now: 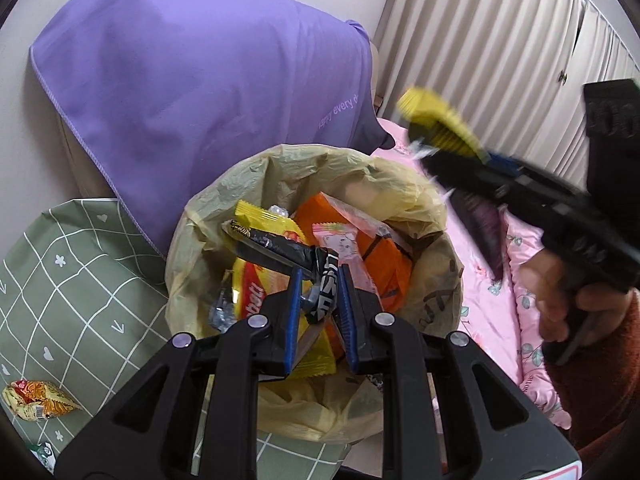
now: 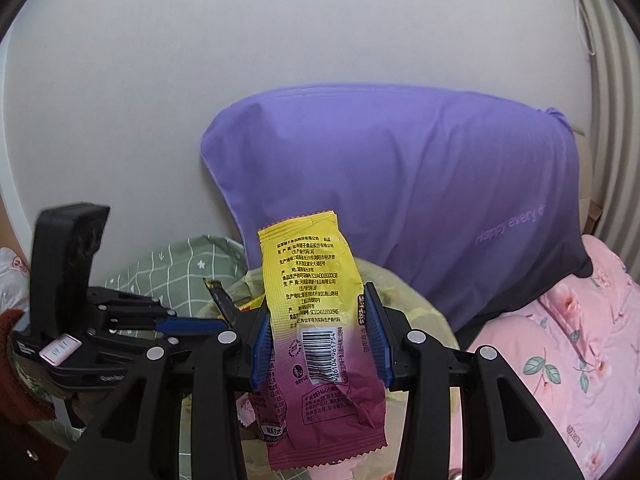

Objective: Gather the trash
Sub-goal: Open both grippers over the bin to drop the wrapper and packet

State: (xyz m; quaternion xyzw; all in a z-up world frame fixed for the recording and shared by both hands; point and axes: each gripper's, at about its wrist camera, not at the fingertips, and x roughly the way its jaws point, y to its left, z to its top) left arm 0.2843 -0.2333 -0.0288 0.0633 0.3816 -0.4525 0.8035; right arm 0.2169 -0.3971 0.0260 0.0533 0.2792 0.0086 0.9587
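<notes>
Nearest in the left wrist view, the left tongs (image 1: 318, 304) hang just over the mouth of the bin (image 1: 436, 292), their blue pads clamped on a black wrapper (image 1: 280, 250) whose long end lies across the heap inside. The bin is lined with a yellowish bag (image 1: 384, 184) and already holds a good pile: yellow packets (image 1: 262, 220), an orange pack (image 1: 386, 268) and a pale pink wrapper (image 1: 342, 242). Most of the collecting looks done, judging by that pile.

In the right wrist view, the right tongs (image 2: 322, 344) are clamped on a yellow-and-magenta snack wrapper (image 2: 316, 320), which stands upright between the pads with the barcode side facing the camera. It is held above and slightly to the near right of the bin rim, so it appears not yet dropped. From the left camera the same tongs show blurred at the far right, over the pink bedding (image 1: 500, 312).

What is left, as far as can be seen: both held wrappers need releasing into the bin, and one crumpled orange-and-yellow packet (image 1: 38, 402) lies on the green checked cloth (image 1: 80, 264) at the near left, well apart from the bin. Something small and white shows at the far left edge of the right view; I cannot tell whether it is trash.

Farther back, a purple pillow (image 2: 400, 184) leans against the wall, with pale curtains (image 1: 500, 52) to the far right.
</notes>
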